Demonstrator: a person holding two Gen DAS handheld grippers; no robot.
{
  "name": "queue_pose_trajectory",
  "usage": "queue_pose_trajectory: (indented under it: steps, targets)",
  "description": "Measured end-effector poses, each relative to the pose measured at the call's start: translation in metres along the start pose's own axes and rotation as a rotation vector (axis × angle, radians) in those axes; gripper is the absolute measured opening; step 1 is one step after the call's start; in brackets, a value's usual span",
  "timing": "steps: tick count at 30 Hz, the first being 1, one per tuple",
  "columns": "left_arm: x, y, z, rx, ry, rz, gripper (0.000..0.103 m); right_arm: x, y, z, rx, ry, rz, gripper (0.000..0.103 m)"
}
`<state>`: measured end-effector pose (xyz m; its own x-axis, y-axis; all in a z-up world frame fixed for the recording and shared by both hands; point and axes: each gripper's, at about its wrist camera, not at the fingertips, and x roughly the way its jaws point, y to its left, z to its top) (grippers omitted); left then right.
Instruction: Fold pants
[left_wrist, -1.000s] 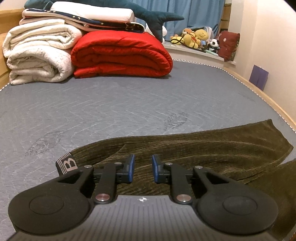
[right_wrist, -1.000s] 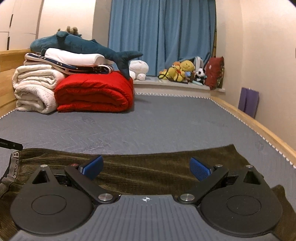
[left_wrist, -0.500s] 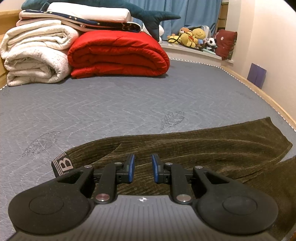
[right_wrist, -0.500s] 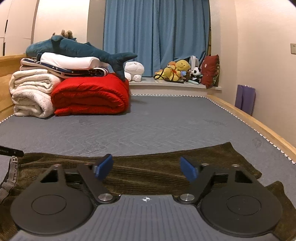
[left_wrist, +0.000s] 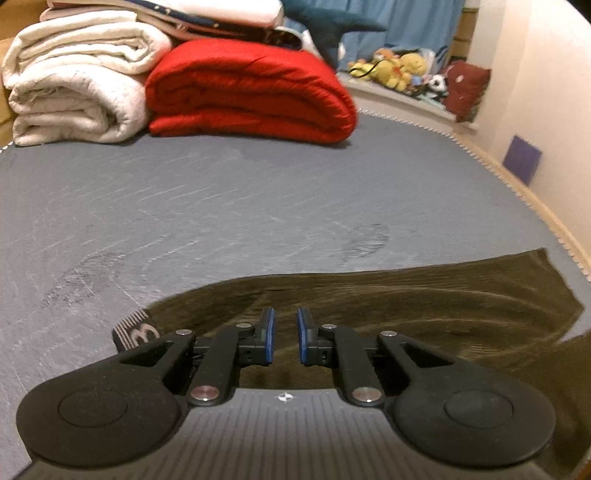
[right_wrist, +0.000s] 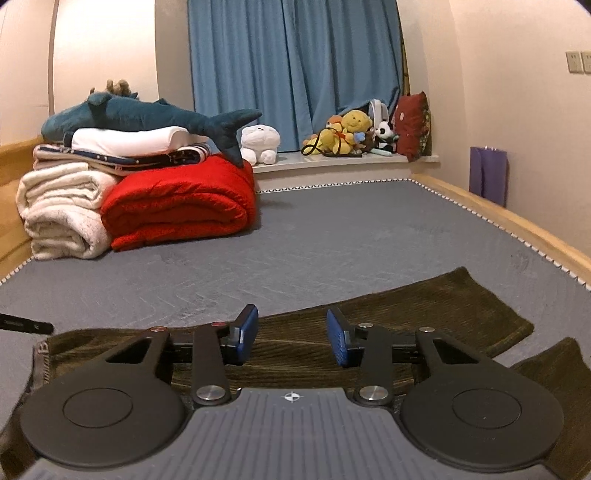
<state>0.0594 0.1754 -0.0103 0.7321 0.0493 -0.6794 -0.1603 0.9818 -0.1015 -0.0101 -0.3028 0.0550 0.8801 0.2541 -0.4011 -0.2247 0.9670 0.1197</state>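
Olive corduroy pants (left_wrist: 406, 299) lie flat across the grey mattress (left_wrist: 221, 206), waistband with a lettered elastic band (left_wrist: 136, 332) to the left, leg ends to the right. My left gripper (left_wrist: 284, 332) hovers over the waist end, its jaws a narrow gap apart with nothing between them. In the right wrist view the pants (right_wrist: 424, 306) stretch from left to right. My right gripper (right_wrist: 291, 332) is over their middle, jaws partly open and empty. A second leg end (right_wrist: 554, 365) shows at the lower right.
Folded white blankets (left_wrist: 74, 74) and a red quilt (left_wrist: 251, 88) are stacked at the far end of the bed, with a plush shark (right_wrist: 147, 114) on top. Stuffed toys (right_wrist: 351, 133) sit on the window ledge. A wooden bed rail (right_wrist: 517, 225) runs along the right.
My right gripper's jaws have narrowed from wide open to partly open. My left gripper has tipped and moved slightly forward over the waist; its gap is unchanged.
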Motion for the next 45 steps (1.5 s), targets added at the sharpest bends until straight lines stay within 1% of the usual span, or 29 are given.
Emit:
queue_pose_trajectory:
  steps: [2,5,7,8,9,10,11,12,13,15,18,21,23,26,28,32,35,37,38,39,40,42,43,45]
  targets:
    - [0.015,0.003,0.002,0.021,0.007,0.015,0.014,0.001,0.000,0.000,-0.010,0.003,0.015,0.043]
    - [0.042,0.009,0.001,0.020,0.032,0.032,0.015,0.004,0.001,-0.003,-0.042,0.015,0.023,0.043]
    - [0.058,0.010,0.001,0.038,0.040,0.058,0.016,0.008,0.001,-0.003,-0.051,0.026,0.026,0.043]
    - [0.064,0.008,0.002,0.058,0.036,0.081,0.021,0.010,0.001,-0.003,-0.053,0.034,0.030,0.043]
    - [0.071,0.005,0.003,0.085,0.032,0.107,0.030,0.012,0.001,-0.003,-0.055,0.040,0.033,0.043]
    - [0.076,0.001,0.005,0.105,0.027,0.120,0.035,0.014,0.001,-0.004,-0.058,0.045,0.037,0.043]
    - [0.081,-0.003,0.007,0.127,0.019,0.126,0.044,0.016,0.001,-0.004,-0.063,0.051,0.042,0.044]
    - [0.084,-0.007,0.008,0.144,0.010,0.126,0.049,0.018,0.002,-0.005,-0.068,0.056,0.047,0.044]
    - [0.088,-0.011,0.011,0.162,0.000,0.124,0.052,0.020,0.003,-0.005,-0.073,0.061,0.052,0.044]
    - [0.096,-0.016,0.018,0.181,-0.013,0.104,0.062,0.024,0.004,-0.005,-0.084,0.067,0.057,0.044]
    - [0.112,-0.021,0.023,0.203,-0.009,0.099,0.063,0.033,0.005,-0.004,-0.088,0.077,0.056,0.044]
    - [0.131,-0.020,0.024,0.212,0.025,0.096,0.063,0.041,0.003,-0.005,-0.080,0.095,0.060,0.044]
    - [0.143,-0.017,0.023,0.211,0.060,0.081,0.063,0.045,0.004,-0.005,-0.085,0.103,0.066,0.044]
    - [0.159,-0.014,0.019,0.232,0.089,0.075,0.068,0.048,0.005,-0.004,-0.094,0.107,0.069,0.044]
    - [0.167,-0.011,0.017,0.239,0.109,0.057,0.072,0.050,0.005,-0.003,-0.095,0.110,0.075,0.044]
    - [0.172,-0.002,0.016,0.200,0.118,0.034,0.075,0.054,0.005,-0.003,-0.100,0.115,0.076,0.044]
    - [0.172,0.000,0.016,0.190,0.118,0.026,0.075,0.057,0.005,-0.003,-0.099,0.122,0.077,0.044]
    - [0.170,-0.001,0.015,0.197,0.116,0.022,0.073,0.058,0.006,-0.004,-0.100,0.123,0.077,0.044]
    - [0.169,-0.001,0.015,0.199,0.117,0.016,0.068,0.058,0.007,-0.004,-0.101,0.123,0.077,0.044]
    - [0.168,-0.002,0.015,0.202,0.117,0.005,0.060,0.058,0.007,-0.004,-0.102,0.124,0.077,0.044]
    - [0.167,-0.003,0.014,0.205,0.115,-0.005,0.055,0.058,0.008,-0.004,-0.104,0.125,0.078,0.044]
    - [0.165,-0.005,0.013,0.218,0.111,-0.016,0.037,0.057,0.009,-0.004,-0.107,0.125,0.078,0.044]
    - [0.164,-0.007,0.012,0.228,0.107,-0.017,0.034,0.057,0.009,-0.004,-0.108,0.125,0.078,0.044]
    - [0.163,-0.010,0.011,0.253,0.099,-0.017,0.021,0.058,0.007,-0.004,-0.112,0.125,0.077,0.045]
